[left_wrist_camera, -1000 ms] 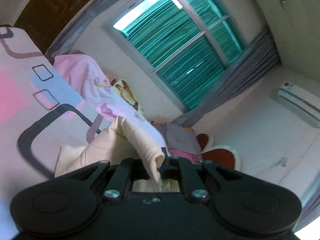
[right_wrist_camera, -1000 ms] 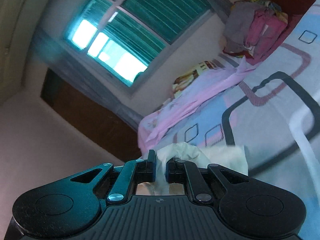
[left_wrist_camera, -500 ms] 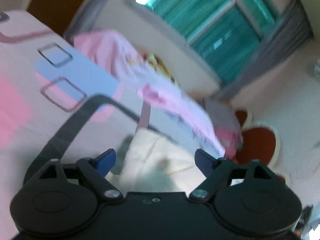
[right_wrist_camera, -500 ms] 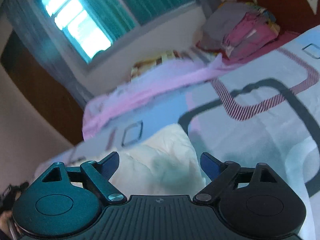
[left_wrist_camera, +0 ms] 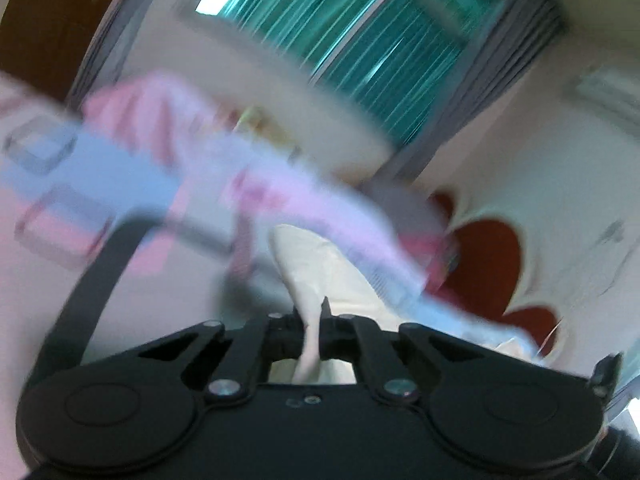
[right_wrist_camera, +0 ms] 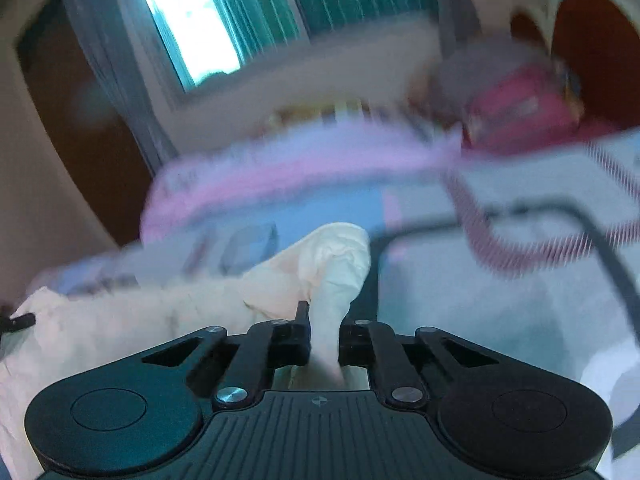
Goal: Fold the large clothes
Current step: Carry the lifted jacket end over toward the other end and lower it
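Observation:
A cream garment (left_wrist_camera: 320, 264) lies on a bed with a patterned sheet (left_wrist_camera: 80, 184). My left gripper (left_wrist_camera: 311, 334) is shut on a fold of the cream garment, which rises between its jaws. In the right wrist view my right gripper (right_wrist_camera: 324, 336) is shut on another bunched part of the same cream garment (right_wrist_camera: 336, 264), and more of it spreads to the left (right_wrist_camera: 100, 328). Both views are blurred by motion.
A pink blanket (right_wrist_camera: 288, 160) lies along the far side of the bed. A pile of grey and pink clothes (right_wrist_camera: 516, 108) sits by the red headboard (left_wrist_camera: 492, 248). A window with green blinds (left_wrist_camera: 360, 40) and grey curtains is behind.
Half a second ago both grippers were open over the cream garment. Now both are shut on folds of it and the views are swinging.

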Motion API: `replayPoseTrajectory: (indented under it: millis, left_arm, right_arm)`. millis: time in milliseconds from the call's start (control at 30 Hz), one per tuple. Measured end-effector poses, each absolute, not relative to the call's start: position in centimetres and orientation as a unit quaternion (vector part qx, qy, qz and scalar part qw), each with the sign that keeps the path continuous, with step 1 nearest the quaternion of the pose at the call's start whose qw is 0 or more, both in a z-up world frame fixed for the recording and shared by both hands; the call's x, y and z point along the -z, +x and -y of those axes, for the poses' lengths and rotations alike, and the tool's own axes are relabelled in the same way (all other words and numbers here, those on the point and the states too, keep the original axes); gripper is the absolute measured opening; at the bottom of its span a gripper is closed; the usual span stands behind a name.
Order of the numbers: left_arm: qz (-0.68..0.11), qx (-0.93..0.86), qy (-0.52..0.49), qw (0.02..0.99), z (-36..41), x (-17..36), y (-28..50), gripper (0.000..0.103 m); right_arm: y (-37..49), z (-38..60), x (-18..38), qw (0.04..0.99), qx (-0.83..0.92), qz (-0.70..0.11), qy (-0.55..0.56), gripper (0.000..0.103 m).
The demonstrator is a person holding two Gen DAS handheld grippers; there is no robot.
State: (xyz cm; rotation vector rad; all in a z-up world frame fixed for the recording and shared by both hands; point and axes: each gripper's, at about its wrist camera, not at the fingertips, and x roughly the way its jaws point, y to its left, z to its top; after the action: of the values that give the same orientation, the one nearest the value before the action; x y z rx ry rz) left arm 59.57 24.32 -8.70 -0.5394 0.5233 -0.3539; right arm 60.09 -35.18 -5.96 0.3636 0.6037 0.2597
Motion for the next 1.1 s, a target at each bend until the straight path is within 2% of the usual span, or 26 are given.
replayPoseTrajectory:
  millis: [67,133,333,467,500,533,567,600,633,667,700,833,900,933,967,1100]
  left_arm:
    - [-0.222,0.175,-0.261,0.923,-24.1,7.2,59.2,0.003]
    - [-0.219,0.173,-0.254,0.926,-23.6,6.6,60.1,0.003]
    - [-0.333,0.115,-0.233,0.906,-22.0,12.4,65.1,0.003]
    - [-0.346,0.102,-0.218,0.907,-21.2,13.6,65.4,0.005]
    - [-0.350,0.098,-0.211,0.907,-21.1,13.6,65.4,0.009]
    - [-0.353,0.094,-0.205,0.908,-21.1,13.5,65.3,0.020]
    - [-0.355,0.087,-0.200,0.909,-21.1,13.3,65.1,0.026]
    - [-0.355,0.074,-0.199,0.910,-21.3,13.1,64.8,0.044]
    - [-0.348,0.054,-0.198,0.915,-21.6,12.5,64.1,0.066]
    - [-0.328,0.035,-0.196,0.923,-22.1,11.9,63.5,0.072]
    - [-0.302,0.022,-0.193,0.933,-22.6,10.8,62.0,0.073]
    - [-0.237,0.050,-0.204,0.949,-22.8,7.3,55.0,0.073]
    - [-0.230,0.073,-0.205,0.948,-21.0,6.5,52.3,0.072]
    - [-0.232,0.080,-0.196,0.950,-19.5,6.3,51.5,0.072]
    - [-0.230,0.090,-0.185,0.951,-17.6,6.3,51.0,0.072]
    - [-0.251,0.130,-0.121,0.952,-10.0,6.7,51.2,0.071]
  right_arm:
    - [59.9,35.4,4.8,0.942,-0.123,-0.262,0.172,0.008]
    - [60.9,35.3,4.8,0.944,-0.111,-0.263,0.165,0.008]
    - [65.3,34.1,11.9,0.894,-0.058,-0.422,0.137,0.009]
    - [65.4,34.2,12.9,0.892,-0.045,-0.429,0.137,0.010]
    - [65.4,34.3,13.0,0.891,-0.044,-0.430,0.140,0.011]
    - [65.6,34.3,13.0,0.890,-0.042,-0.432,0.142,0.019]
    - [65.6,34.4,12.8,0.890,-0.033,-0.432,0.143,0.044]
    - [65.4,34.7,12.4,0.892,-0.008,-0.430,0.136,0.061]
    - [64.9,35.0,11.8,0.898,0.016,-0.422,0.125,0.088]
    - [63.8,35.4,10.9,0.908,0.023,-0.400,0.121,0.088]
    - [62.2,35.8,9.6,0.917,0.018,-0.378,0.124,0.088]
    - [56.1,36.1,6.3,0.942,-0.032,-0.308,0.128,0.088]
    - [54.1,34.8,5.2,0.946,-0.067,-0.292,0.121,0.077]
    - [53.5,33.7,4.8,0.946,-0.081,-0.292,0.118,0.065]
    - [53.0,32.4,4.5,0.945,-0.102,-0.292,0.111,0.059]
    - [52.2,26.0,4.0,0.944,-0.165,-0.280,0.060,0.057]
